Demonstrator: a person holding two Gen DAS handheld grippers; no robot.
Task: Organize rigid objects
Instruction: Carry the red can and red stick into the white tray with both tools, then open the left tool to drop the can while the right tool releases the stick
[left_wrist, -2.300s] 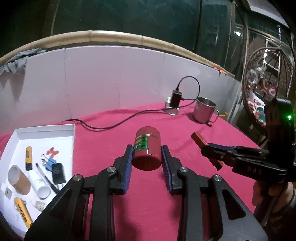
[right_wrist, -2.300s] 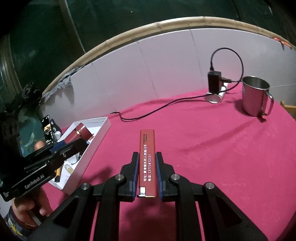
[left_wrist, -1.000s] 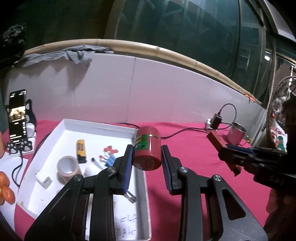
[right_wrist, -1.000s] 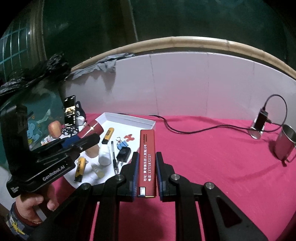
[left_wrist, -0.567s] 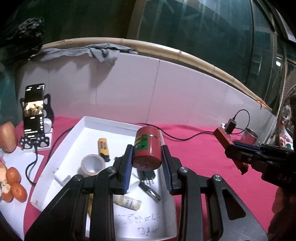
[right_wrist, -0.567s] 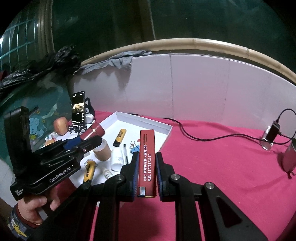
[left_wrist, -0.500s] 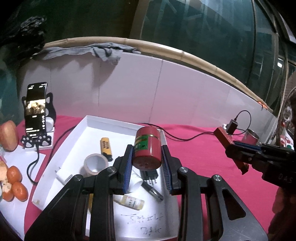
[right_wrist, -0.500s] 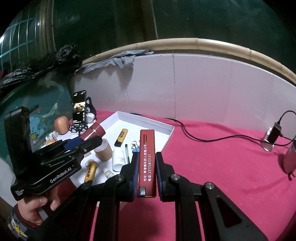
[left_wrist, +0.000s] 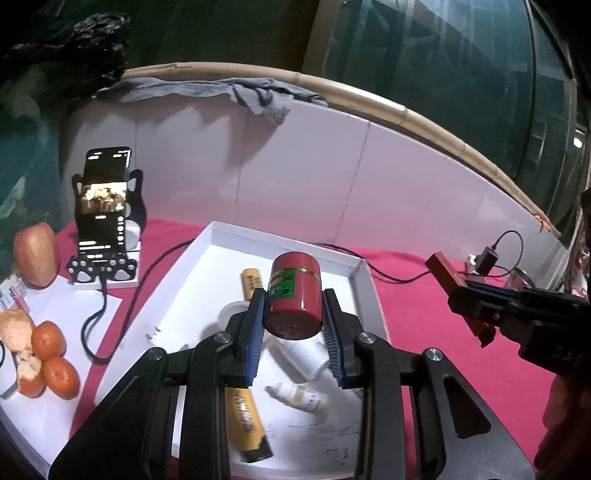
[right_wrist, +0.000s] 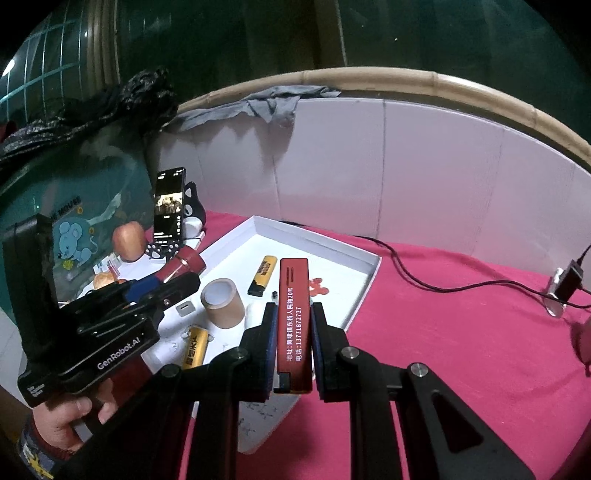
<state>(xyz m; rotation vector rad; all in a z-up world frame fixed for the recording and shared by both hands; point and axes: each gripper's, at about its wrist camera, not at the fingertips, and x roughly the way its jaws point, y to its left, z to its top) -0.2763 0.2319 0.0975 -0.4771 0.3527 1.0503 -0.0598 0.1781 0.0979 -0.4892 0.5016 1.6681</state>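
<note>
- The white tray (left_wrist: 364, 280) sits on the pink tabletop (right_wrist: 461, 332), collecting small items.
- The left gripper (left_wrist: 293, 325) clenches a red tin (left_wrist: 294, 295) above the tray, apparently for dropping in.
- The right gripper (right_wrist: 293, 343) grasps a flat red lighter (right_wrist: 293, 321) over the tray's near edge.

left wrist: over tongs, facing down | right wrist: likewise | shared: white tray (left_wrist: 364, 275) (right_wrist: 371, 273) (close)

Your left gripper (left_wrist: 293, 317) points forward and slightly down, its blue pads clamped on a red canister (left_wrist: 294, 297). Your right gripper (right_wrist: 293, 345), at its three o'clock, is angled likewise and pinches a flat red case (right_wrist: 293, 317). Your left hand (right_wrist: 74, 413) wraps its handle.
</note>
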